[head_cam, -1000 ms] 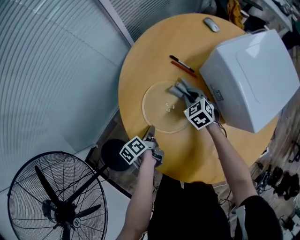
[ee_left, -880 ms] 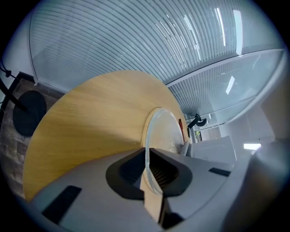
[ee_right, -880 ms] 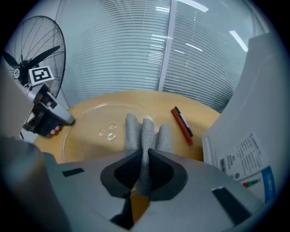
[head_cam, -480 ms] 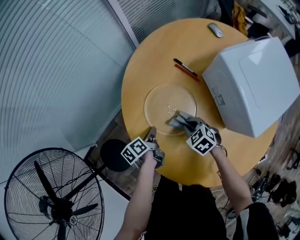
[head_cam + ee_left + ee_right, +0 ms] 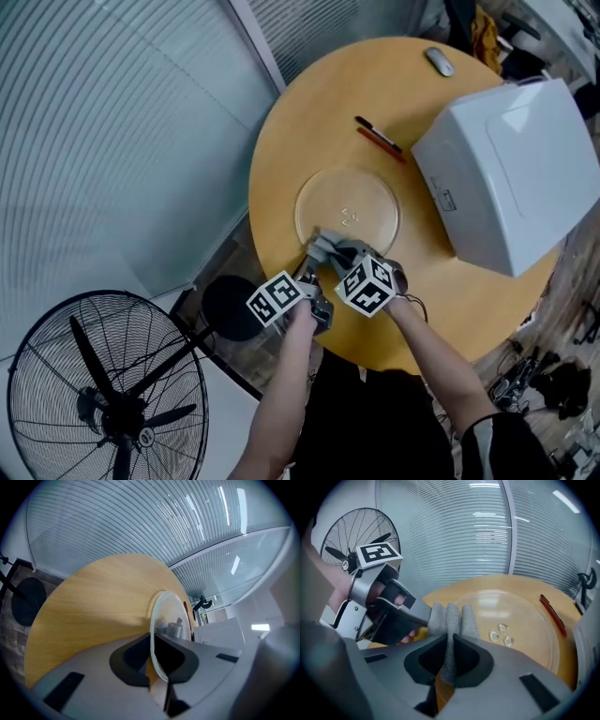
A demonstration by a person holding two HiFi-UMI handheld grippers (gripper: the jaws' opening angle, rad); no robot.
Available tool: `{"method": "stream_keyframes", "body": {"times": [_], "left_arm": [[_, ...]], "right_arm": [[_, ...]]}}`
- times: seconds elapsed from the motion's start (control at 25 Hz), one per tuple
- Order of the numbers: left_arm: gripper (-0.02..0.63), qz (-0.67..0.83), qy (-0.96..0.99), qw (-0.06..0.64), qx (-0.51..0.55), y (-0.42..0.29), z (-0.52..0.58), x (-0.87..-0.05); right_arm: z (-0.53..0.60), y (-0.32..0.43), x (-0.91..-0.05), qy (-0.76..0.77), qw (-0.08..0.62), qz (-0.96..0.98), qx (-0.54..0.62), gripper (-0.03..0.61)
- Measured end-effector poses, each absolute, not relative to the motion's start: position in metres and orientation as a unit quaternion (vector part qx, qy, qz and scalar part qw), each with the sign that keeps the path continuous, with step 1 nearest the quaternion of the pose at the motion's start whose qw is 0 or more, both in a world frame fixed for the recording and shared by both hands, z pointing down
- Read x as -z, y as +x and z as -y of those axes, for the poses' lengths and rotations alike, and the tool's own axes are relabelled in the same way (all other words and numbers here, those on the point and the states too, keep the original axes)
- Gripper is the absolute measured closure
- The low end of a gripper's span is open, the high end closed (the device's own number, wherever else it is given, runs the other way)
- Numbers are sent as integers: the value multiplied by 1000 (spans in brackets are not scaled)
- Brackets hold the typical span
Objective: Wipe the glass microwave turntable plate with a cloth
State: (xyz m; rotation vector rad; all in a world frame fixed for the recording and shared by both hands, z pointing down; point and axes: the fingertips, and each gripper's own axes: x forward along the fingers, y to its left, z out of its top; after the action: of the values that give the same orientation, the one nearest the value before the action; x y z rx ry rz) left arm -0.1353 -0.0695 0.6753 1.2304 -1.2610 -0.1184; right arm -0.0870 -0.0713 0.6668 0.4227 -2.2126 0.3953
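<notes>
The clear glass turntable plate [image 5: 349, 206] lies flat on the round wooden table [image 5: 300, 131]. My left gripper [image 5: 307, 266] is shut on the plate's near rim; in the left gripper view the rim [image 5: 157, 634] runs edge-on between the jaws. My right gripper [image 5: 330, 249] is shut on a folded grey cloth [image 5: 450, 617]. The cloth rests on the plate's near-left edge, right beside the left gripper [image 5: 389, 609]. The glass plate [image 5: 520, 620] stretches away to the right of the cloth, with three small raised nubs at its centre.
A white microwave [image 5: 506, 164] stands on the table's right side. A red pen and a black pen [image 5: 380, 134] lie beyond the plate, a computer mouse [image 5: 438, 61] at the far edge. A black floor fan [image 5: 103, 394] stands left of the table, its base [image 5: 228, 307] close to the left gripper.
My right gripper has swept the cloth from the plate's far right side across to its near-left edge, beside the left gripper. The left gripper has kept still on the rim.
</notes>
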Motion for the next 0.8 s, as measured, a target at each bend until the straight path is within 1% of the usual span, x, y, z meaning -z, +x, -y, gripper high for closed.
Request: {"method": "stream_keyframes", "body": {"times": [0.28, 0.48, 0.6, 0.8], "left_arm": [[591, 553, 540, 633, 49, -136, 69, -675], [591, 558, 538, 629, 53, -136, 69, -674], [591, 558, 537, 630, 55, -136, 69, -675], [591, 566, 534, 625, 58, -137, 68, -674]], "right_arm": [[105, -122, -665, 161, 402, 894, -117, 543], [136, -139, -666, 170, 415, 892, -61, 544], [160, -132, -667, 190, 417, 887, -49, 543], [206, -97, -665, 251, 418, 873, -34, 543]]}}
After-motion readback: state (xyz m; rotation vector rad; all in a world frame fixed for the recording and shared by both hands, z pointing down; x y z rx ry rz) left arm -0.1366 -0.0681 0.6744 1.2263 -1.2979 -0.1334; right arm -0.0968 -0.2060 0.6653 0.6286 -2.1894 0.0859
